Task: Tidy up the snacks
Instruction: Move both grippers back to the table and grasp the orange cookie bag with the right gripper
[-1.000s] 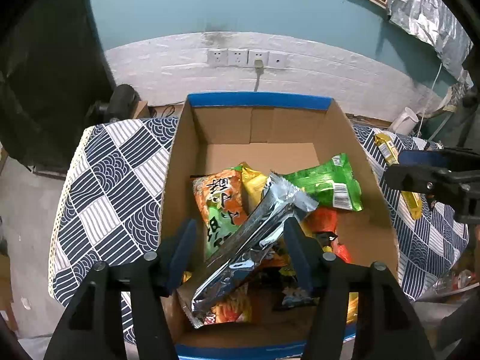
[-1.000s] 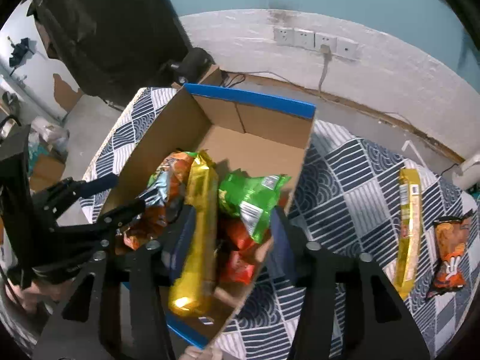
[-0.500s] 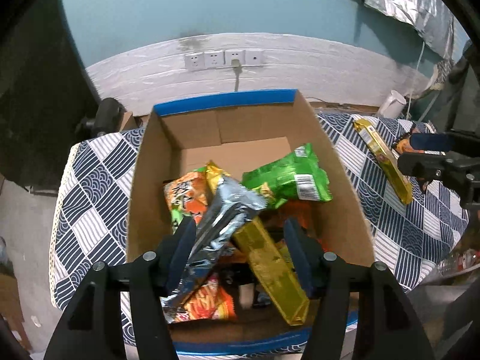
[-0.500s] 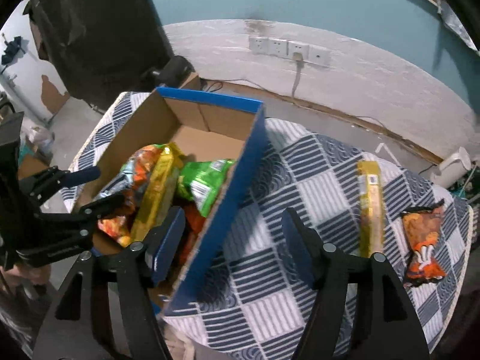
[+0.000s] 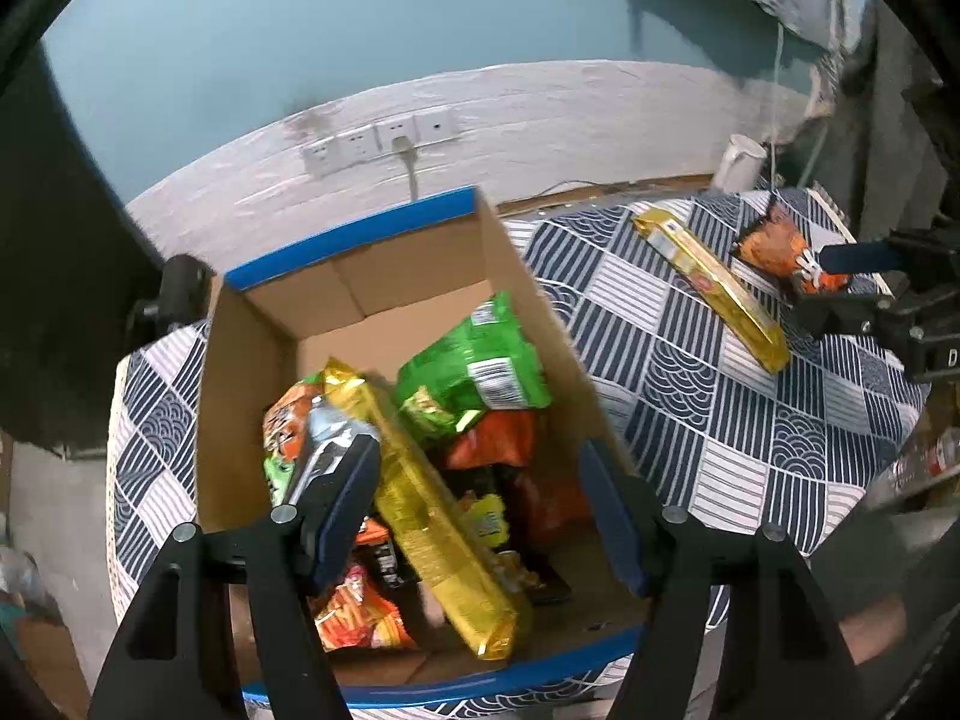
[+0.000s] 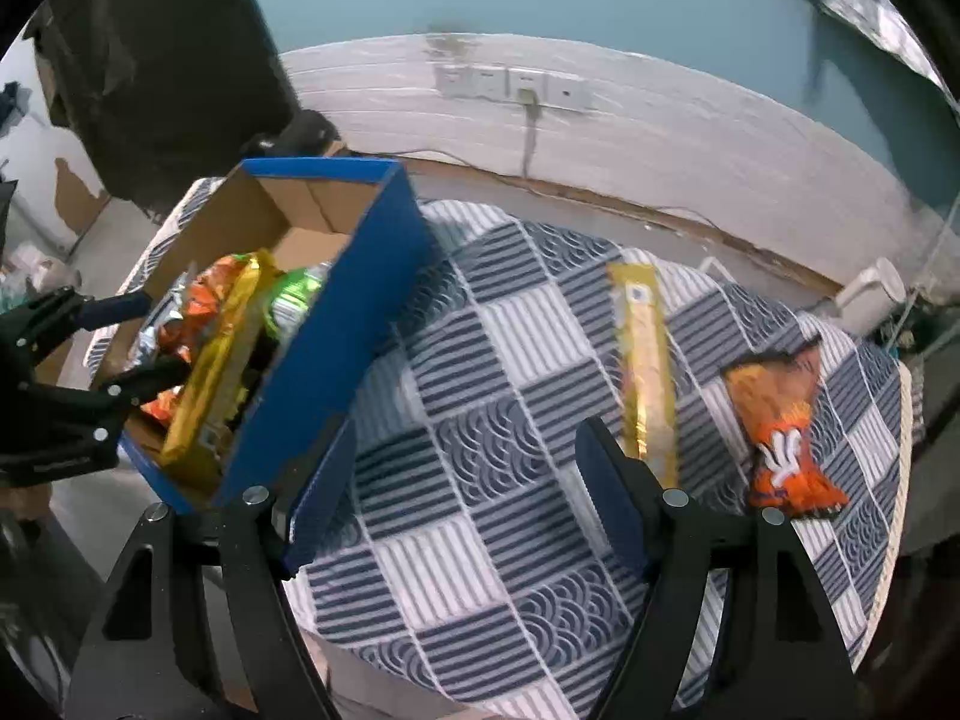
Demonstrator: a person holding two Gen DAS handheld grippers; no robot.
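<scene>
Left wrist view looks steeply down, close over the open cardboard box (image 5: 384, 276) of snacks. Right wrist view looks steeply down beside it over the patterned tablecloth (image 6: 480, 480). Both share box, cloth, yellow packet (image 6: 645, 372), orange bag (image 6: 780, 420) and wall sockets (image 5: 378, 141).

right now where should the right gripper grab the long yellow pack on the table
Across its narrow width near the close end of the yellow pack, from above. It lies flat on the cloth, pointing away, so its long sides face the opening, empty right gripper.
</scene>
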